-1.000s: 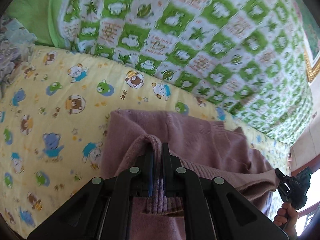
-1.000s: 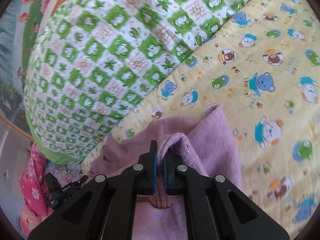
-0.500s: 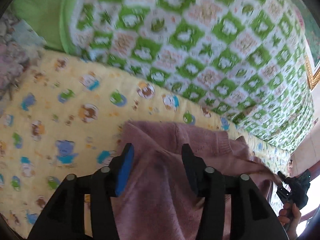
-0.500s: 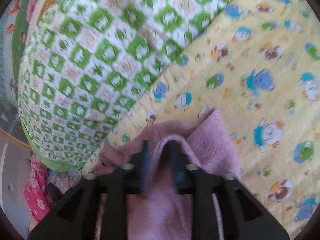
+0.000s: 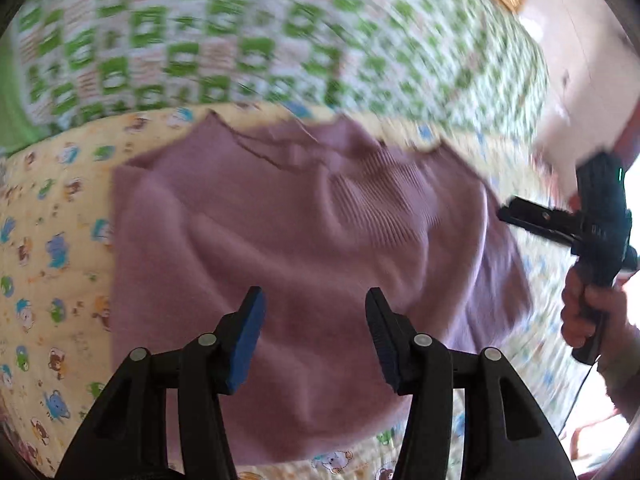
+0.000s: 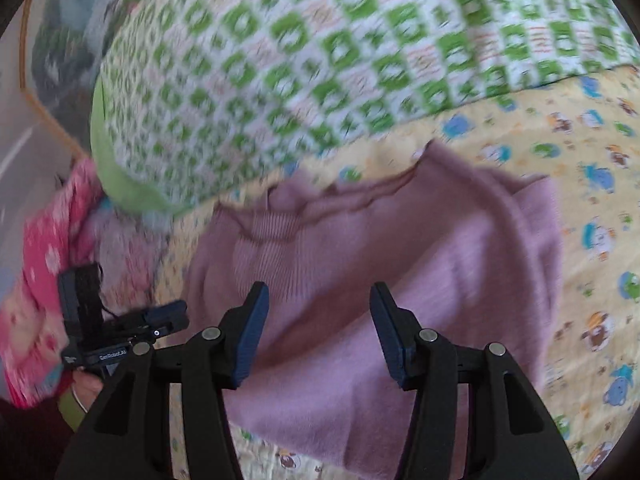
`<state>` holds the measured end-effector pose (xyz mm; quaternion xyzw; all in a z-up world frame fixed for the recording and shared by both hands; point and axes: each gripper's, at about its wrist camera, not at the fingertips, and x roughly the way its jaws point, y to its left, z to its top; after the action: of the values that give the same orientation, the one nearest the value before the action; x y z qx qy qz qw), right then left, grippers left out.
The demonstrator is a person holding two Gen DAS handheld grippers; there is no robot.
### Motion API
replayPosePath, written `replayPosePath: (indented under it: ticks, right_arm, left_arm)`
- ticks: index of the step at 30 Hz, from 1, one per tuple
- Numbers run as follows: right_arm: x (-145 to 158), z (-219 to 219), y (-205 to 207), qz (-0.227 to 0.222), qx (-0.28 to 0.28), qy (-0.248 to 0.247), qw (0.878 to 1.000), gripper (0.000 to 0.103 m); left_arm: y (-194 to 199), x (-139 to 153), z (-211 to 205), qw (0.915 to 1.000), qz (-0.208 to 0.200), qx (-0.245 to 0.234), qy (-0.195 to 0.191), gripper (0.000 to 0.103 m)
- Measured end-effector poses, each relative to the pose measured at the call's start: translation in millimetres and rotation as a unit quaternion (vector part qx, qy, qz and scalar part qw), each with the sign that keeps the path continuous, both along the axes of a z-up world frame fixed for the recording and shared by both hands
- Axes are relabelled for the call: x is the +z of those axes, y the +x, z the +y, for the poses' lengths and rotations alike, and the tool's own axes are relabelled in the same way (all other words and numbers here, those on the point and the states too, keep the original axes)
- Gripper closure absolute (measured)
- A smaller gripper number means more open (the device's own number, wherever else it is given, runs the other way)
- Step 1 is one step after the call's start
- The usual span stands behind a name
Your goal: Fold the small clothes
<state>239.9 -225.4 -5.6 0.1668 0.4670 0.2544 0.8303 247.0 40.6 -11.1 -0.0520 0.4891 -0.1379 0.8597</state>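
Mauve knitted sweater [image 5: 304, 240] lies rumpled on the yellow bear-print bed sheet [image 5: 52, 240]. Left tongs [image 5: 314, 334] and right tongs [image 6: 318, 330] both gape wide, holding nothing. Risk: regrasping over the wrinkles may pinch several layers, skewing the next fold.

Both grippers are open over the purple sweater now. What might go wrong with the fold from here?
1. The purple sweater lies rumpled, with ridges across its middle; folding again without smoothing would likely trap creases.
2. Both views are motion-blurred, so a regrasp by the left gripper or right gripper may miss an edge.
3. The sweater's far edge sits near the green checked quilt; fingers could snag it.
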Motion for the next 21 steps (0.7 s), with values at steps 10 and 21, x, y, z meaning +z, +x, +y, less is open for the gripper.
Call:
replayPosePath:
  ticks: [10,21]
  right_arm:
    - [-22,30,8,0.005,0.079,-0.015,0.997,0.048]
    - [-64,48,47,0.009,0.126,-0.086,0.988,0.073]
  left_arm:
    - [37,-11,-27,0.9999,0.006,-0.002,0.012,0.039]
    - [85,-59,-39,0.9954,0.044,-0.084,0.011,0.081]
